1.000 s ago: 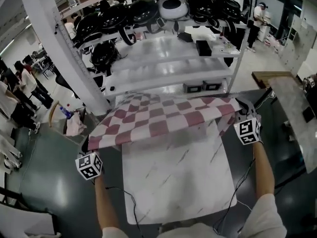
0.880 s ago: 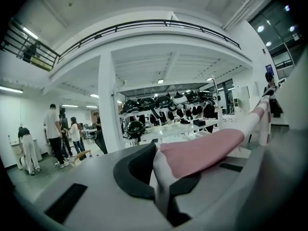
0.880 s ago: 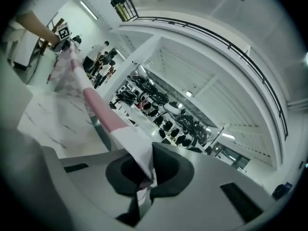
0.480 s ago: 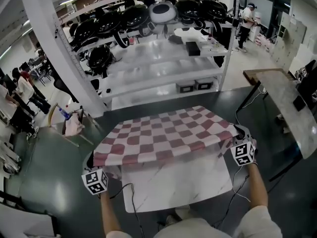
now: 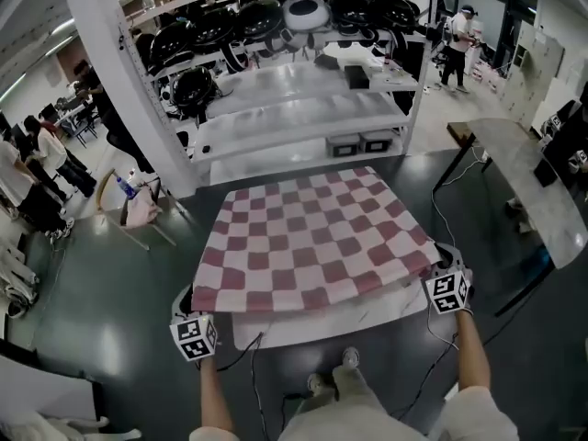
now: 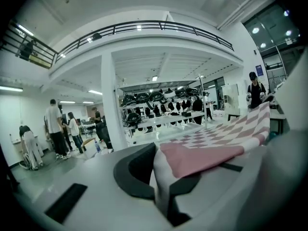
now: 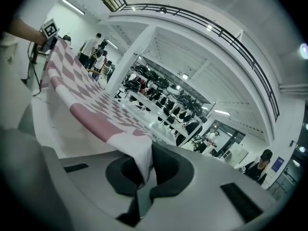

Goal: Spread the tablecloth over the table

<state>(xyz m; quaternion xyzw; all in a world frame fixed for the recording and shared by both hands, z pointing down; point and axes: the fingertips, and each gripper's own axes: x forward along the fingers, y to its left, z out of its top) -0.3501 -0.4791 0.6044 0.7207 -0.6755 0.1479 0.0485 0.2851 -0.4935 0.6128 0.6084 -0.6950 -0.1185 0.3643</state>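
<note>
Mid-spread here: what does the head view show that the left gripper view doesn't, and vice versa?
Head view only: the whole tablecloth covering most of the table, with a near strip bare, and the right gripper at its corner. Left gripper view only: the left gripper shut, its jaws pinching the cloth's corner. Both: the checkered cloth and the shelf rack behind.
</note>
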